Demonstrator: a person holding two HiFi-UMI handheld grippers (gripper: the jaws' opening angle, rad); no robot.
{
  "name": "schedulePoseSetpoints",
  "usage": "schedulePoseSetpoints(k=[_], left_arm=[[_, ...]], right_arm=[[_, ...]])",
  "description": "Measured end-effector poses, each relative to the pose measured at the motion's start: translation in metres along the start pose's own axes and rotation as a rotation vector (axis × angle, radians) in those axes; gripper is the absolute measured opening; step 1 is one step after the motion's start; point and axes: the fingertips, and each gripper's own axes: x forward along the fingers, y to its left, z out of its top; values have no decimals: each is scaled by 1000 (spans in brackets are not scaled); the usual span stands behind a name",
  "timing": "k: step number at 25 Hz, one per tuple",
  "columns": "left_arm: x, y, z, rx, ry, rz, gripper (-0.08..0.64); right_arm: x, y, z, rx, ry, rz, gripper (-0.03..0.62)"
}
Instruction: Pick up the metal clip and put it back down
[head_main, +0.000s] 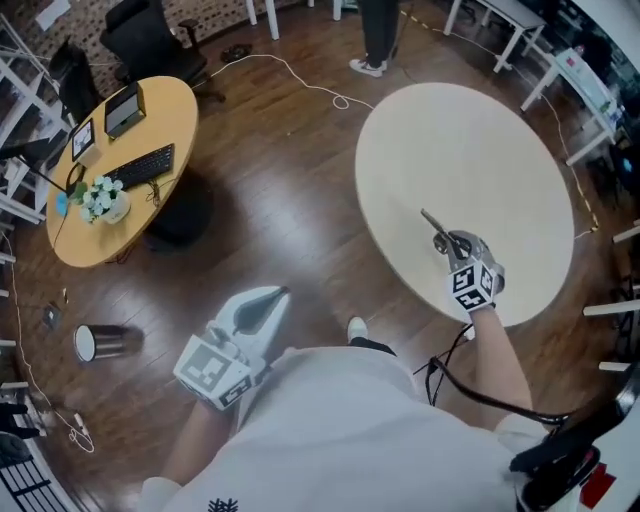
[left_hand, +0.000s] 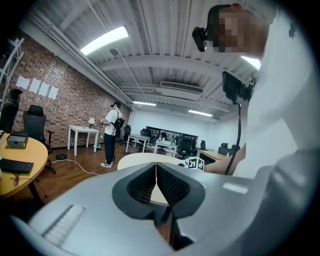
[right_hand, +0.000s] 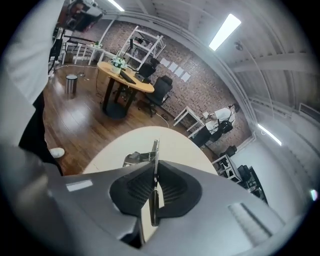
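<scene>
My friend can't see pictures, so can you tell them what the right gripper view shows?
The right gripper is shut on a thin metal clip, with a round cream table just beyond it. Farther back are a brown wooden floor, a wooden desk with a black chair, and a brick wall.

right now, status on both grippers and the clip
Right gripper shut on metal clip, over the round table. Left gripper shut, empty, low at the side. Nothing else on the table near it.
</scene>
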Motion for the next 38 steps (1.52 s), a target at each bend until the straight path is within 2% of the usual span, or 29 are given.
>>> schedulePoseSetpoints(k=[3,8,16,20,21,22,23,24,27,31,38], left_arm=[[24,-9,14,6,8,21,-6],[47,-20,19,-49,34,78,-6],[62,-31,13,-60,91,129,-6],[65,-33,12,-58,115,134,-6],[67,-34,12,-57,121,134,-6],[70,-35,12,-56,127,133,-6],[72,-36,11,-55,135,131,-6],[73,-37,9,-55,142,130,-6],[68,-36,3,-54,154,125,-5],[49,-28,-1,-50,142,104,-5],[6,-20,-1,-11,55,-19,-5]], right_arm=[[38,-17,-25,-40,43,15,3],[80,-19,-56,-63,89,52,4],[103,11,-66,-44,55,131,9],[107,22,-60,0,6,193,45],[109,22,-60,22,-3,210,86],[111,21,-61,43,-12,224,167],[113,21,-62,58,-22,233,211],[114,21,-62,67,-33,236,212],[109,24,-55,89,-69,222,212],[79,25,-24,113,-112,180,212],[-8,39,34,148,-140,50,212]])
